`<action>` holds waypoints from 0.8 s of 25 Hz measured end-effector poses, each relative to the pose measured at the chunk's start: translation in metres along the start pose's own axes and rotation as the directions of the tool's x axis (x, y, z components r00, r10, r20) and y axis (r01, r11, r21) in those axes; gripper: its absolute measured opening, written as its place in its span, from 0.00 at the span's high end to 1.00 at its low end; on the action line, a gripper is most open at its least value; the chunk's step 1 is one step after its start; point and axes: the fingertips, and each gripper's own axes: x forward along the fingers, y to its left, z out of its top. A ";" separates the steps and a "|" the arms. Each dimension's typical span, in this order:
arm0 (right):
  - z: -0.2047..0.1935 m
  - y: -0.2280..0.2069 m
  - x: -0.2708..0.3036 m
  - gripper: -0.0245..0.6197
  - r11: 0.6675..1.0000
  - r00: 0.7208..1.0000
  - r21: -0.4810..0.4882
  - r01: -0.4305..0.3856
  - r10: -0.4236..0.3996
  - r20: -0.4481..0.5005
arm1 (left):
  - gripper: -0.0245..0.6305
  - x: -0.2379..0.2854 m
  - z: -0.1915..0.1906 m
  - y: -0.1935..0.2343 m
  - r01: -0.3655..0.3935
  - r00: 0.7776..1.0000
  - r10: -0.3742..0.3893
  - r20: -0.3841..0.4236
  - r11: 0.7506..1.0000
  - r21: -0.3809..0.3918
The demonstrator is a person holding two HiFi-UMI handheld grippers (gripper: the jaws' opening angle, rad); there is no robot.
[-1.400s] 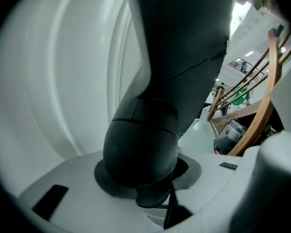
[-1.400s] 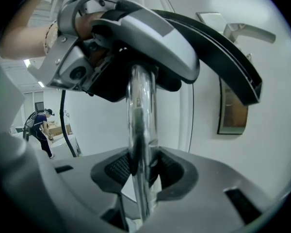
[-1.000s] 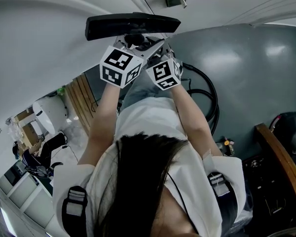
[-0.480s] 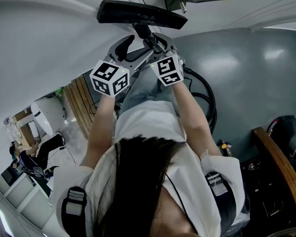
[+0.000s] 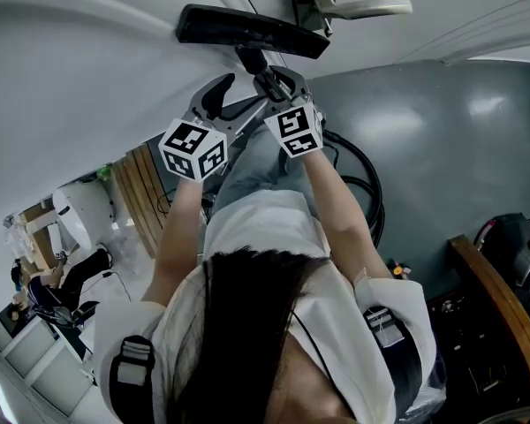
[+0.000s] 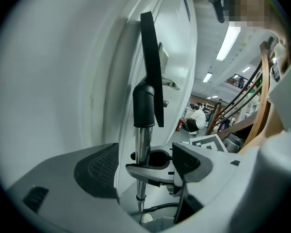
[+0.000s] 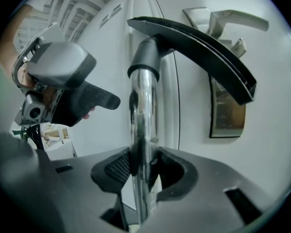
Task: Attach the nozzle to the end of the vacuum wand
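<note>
My right claw [image 7: 140,171] is pinching the chrome wand [image 7: 141,106] low on its shaft. My left claw [image 6: 145,166] is spread wide, its jaws having just been opening. It grips nothing: the wand stands in line with its gap, untouched. Ahead is the white door [image 5: 88,69] with its lever handle [image 5: 362,9]. The black nozzle [image 5: 247,29] sits crosswise on the wand's far end, near the door and beyond both claws. The wand's long axis runs straight from my right claw to the nozzle's collar [image 7: 144,62]. The right claw is nearer that joint, but I judge the free left one, just beside the wand, should check the seating.
</note>
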 end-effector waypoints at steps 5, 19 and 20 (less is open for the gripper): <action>-0.001 -0.005 0.007 0.74 1.000 1.000 0.010 -0.003 0.003 0.001 | 0.45 0.001 0.003 0.007 -0.014 1.000 0.014 0.010 1.000 0.007; -0.003 -0.007 0.016 0.74 1.000 1.000 0.009 -0.021 0.021 -0.005 | 0.45 0.000 0.001 0.010 -0.017 1.000 0.017 0.021 1.000 0.000; -0.003 -0.006 0.016 0.74 1.000 1.000 0.010 -0.022 0.022 -0.006 | 0.45 -0.001 0.001 0.011 -0.019 1.000 0.020 0.022 1.000 -0.003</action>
